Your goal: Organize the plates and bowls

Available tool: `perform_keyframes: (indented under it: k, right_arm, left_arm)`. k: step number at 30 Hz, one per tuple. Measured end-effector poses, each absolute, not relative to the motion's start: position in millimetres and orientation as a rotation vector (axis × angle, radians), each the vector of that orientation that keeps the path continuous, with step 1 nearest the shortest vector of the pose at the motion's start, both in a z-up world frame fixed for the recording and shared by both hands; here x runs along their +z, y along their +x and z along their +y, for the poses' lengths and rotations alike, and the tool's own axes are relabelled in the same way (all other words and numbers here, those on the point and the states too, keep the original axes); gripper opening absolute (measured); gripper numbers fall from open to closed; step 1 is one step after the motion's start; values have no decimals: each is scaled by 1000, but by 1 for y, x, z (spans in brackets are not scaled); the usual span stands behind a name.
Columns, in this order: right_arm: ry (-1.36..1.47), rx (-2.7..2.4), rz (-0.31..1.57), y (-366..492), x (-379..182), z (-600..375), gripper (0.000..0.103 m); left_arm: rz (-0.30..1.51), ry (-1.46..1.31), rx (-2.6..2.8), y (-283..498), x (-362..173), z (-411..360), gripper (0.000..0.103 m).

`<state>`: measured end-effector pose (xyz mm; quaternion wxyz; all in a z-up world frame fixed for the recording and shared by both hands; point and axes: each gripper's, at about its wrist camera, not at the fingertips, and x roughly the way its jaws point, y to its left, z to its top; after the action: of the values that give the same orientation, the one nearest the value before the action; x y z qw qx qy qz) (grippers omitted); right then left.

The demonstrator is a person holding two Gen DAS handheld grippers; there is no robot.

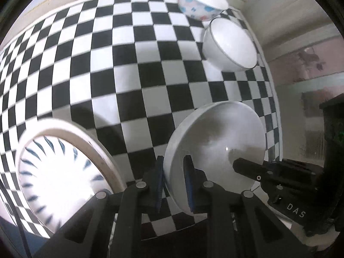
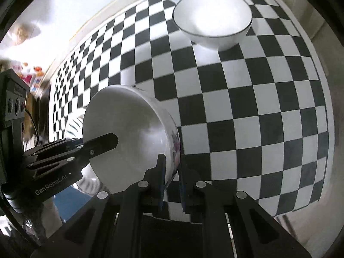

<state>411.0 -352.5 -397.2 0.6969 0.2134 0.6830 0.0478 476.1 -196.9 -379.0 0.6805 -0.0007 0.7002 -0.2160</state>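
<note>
Patterned bowl (image 1: 202,1) behind rimmed bowl (image 1: 231,44); striped plate (image 1: 62,182) near left.

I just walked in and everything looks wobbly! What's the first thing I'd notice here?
The black-and-white checkered tablecloth fills almost everything. Right in front, a white bowl is pinched at its rim from both sides, by the left gripper and the right gripper, jaws shut on it. A plate with blue streaks sits at lower left, and two more bowls, one dark-rimmed, stand far back.

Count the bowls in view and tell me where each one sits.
3. The held bowl is clamped at opposite rim edges by the left tool and right tool; the dark-rimmed white bowl and blue-patterned bowl sit at the checkered table's far corner. Others may be hidden.
</note>
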Motion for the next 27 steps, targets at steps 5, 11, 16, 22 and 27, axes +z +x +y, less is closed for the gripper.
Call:
perform_keyframes:
  k: [5, 11, 16, 22, 27]
  right_arm:
    - [440, 166, 1574, 415, -420, -355, 13]
    - [419, 211, 1619, 417, -442, -357, 13]
    - [409, 222, 1638, 419, -453, -357, 13]
    - [399, 221, 1647, 423, -458, -354, 13]
    - [393, 216, 1653, 428, -457, -346, 13]
  left_arm:
    - [1602, -13, -420, 466, -394, -201, 16]
    - [1628, -18, -372, 463, -407, -200, 16]
    - [1639, -14, -347, 463, -416, -206, 15]
    - [1645, 2, -338, 462, -419, -213, 15]
    - [1660, 18, -329, 459, -423, -218, 15]
